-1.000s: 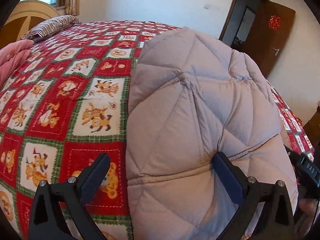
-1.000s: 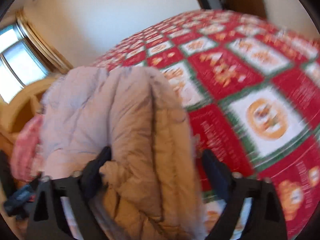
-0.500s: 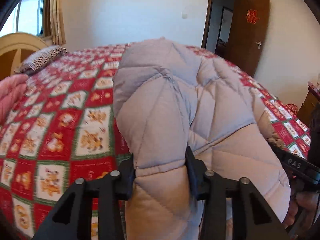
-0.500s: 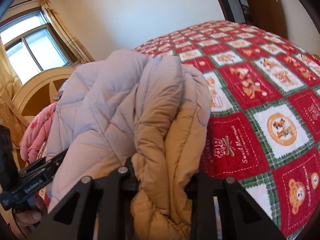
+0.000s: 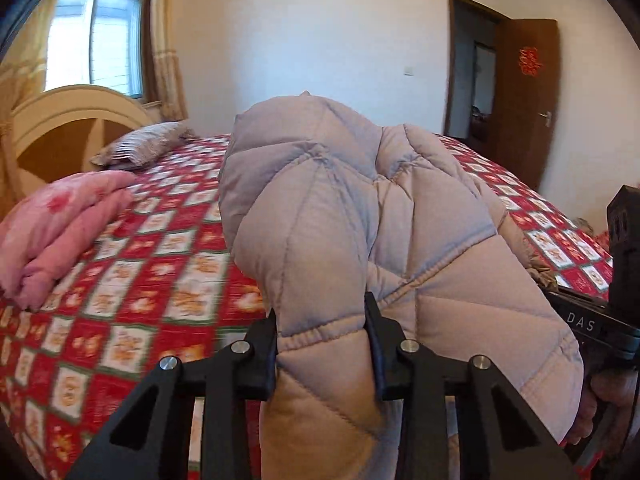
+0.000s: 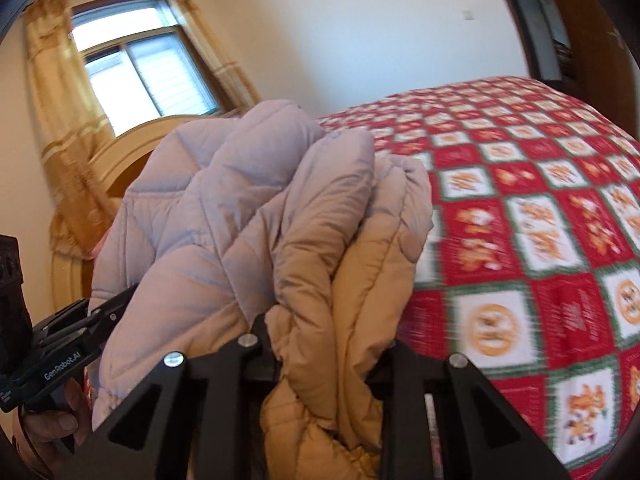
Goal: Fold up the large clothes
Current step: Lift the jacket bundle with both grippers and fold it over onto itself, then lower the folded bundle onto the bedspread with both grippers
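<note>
A large grey quilted down jacket (image 5: 344, 216) with a tan lining is bunched up and held off the bed. My left gripper (image 5: 322, 344) is shut on a thick fold of its hem. My right gripper (image 6: 330, 344) is shut on the bunched tan lining and grey layers of the jacket (image 6: 256, 208). The right gripper's body shows at the right edge of the left wrist view (image 5: 600, 324), and the left gripper's body at the left edge of the right wrist view (image 6: 60, 356). Both hold the same end of the jacket side by side.
A bed with a red, white and green patterned cover (image 5: 152, 264) lies below, also in the right wrist view (image 6: 540, 240). A folded pink quilt (image 5: 56, 224) and a striped pillow (image 5: 140, 148) lie by the headboard (image 5: 60, 120). A brown door (image 5: 524, 96) stands open at right.
Both grippers closed on the jacket's edge and lifted it. The jacket went from lying on the bed to hanging bunched between them, and both views tilted up toward the walls.
</note>
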`<action>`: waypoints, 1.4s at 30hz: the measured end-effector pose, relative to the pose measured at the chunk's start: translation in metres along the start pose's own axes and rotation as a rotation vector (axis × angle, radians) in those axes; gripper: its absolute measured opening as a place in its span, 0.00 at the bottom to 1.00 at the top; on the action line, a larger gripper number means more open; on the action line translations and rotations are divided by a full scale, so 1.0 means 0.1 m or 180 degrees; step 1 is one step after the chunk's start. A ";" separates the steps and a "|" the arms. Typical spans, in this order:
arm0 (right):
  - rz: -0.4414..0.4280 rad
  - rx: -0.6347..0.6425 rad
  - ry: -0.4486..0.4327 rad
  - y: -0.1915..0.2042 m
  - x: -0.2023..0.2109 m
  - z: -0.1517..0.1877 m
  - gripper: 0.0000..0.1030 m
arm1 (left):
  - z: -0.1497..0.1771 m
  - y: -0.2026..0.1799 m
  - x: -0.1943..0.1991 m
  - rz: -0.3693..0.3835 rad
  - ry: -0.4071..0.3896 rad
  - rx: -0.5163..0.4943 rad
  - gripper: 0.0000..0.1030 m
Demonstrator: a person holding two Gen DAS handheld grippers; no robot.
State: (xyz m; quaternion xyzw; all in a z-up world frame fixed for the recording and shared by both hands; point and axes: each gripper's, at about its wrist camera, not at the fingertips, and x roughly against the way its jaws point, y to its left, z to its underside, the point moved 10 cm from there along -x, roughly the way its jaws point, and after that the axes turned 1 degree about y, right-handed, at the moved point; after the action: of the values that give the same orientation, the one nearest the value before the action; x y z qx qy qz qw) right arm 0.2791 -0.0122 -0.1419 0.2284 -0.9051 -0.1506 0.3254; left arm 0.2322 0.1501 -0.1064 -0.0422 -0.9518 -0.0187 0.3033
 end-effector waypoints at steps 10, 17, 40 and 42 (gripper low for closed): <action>-0.0243 0.0345 0.0222 0.67 -0.48 0.02 0.25 | 0.28 0.66 -0.05 -0.0255 0.0141 0.0294 0.35; -0.0196 0.0456 0.0353 0.80 -0.62 0.15 0.25 | 0.46 0.80 -0.14 -0.0285 0.0216 0.0367 0.35; -0.0042 0.0453 0.0548 0.71 -0.81 0.36 0.26 | 0.71 0.95 -0.31 -0.0395 0.0343 0.0428 0.46; -0.0033 0.0443 0.0558 0.69 -0.81 0.38 0.26 | 0.73 0.97 -0.32 -0.0401 0.0351 0.0445 0.49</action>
State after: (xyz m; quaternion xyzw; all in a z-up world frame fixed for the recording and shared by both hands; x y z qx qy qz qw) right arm 0.2882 0.0924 -0.1832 0.2674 -0.8803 -0.0686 0.3859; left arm 0.2251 0.2492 -0.1836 0.0401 -0.9334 0.0263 0.3556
